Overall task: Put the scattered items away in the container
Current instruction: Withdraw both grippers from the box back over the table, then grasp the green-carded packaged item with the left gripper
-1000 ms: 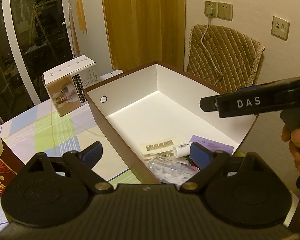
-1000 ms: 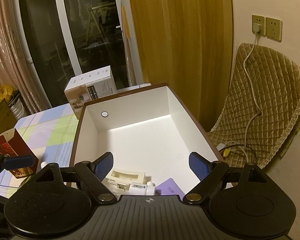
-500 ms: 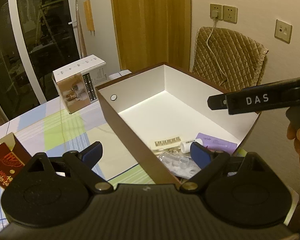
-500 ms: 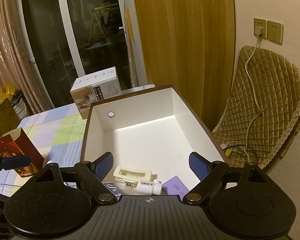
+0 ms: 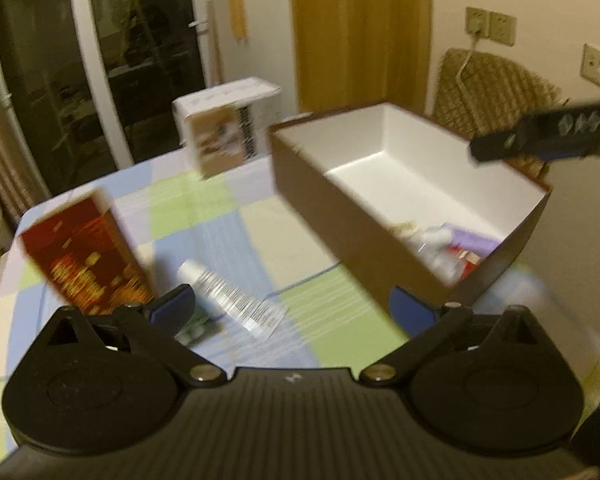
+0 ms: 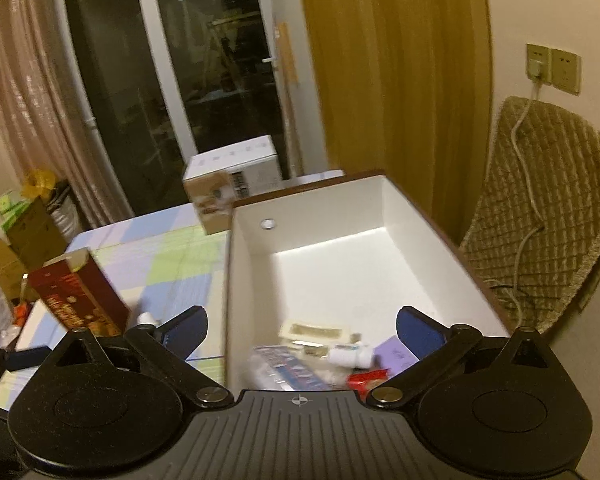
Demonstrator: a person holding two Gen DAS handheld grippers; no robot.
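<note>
1. My left gripper (image 5: 290,304) is matte black plastic, with a ribbed grey-black deck running along the bottom edge of its view.
2. Two round black hubs sit at 7 and 5 o'clock, each with a faint circular recess and a triangular cut-out above it.
3. Angled black link arms rise from silver rivets beside a small white mark at deck centre.
4. My fingers (image 5: 174,303) end in dark blue pads.
5. My right gripper (image 6: 302,330) is built the same, with a white crosshair mark on its deck and blue pads (image 6: 414,330).
6. Seen from the left camera at 3 o'clock, its black side bar carries blurred white lettering.
</note>
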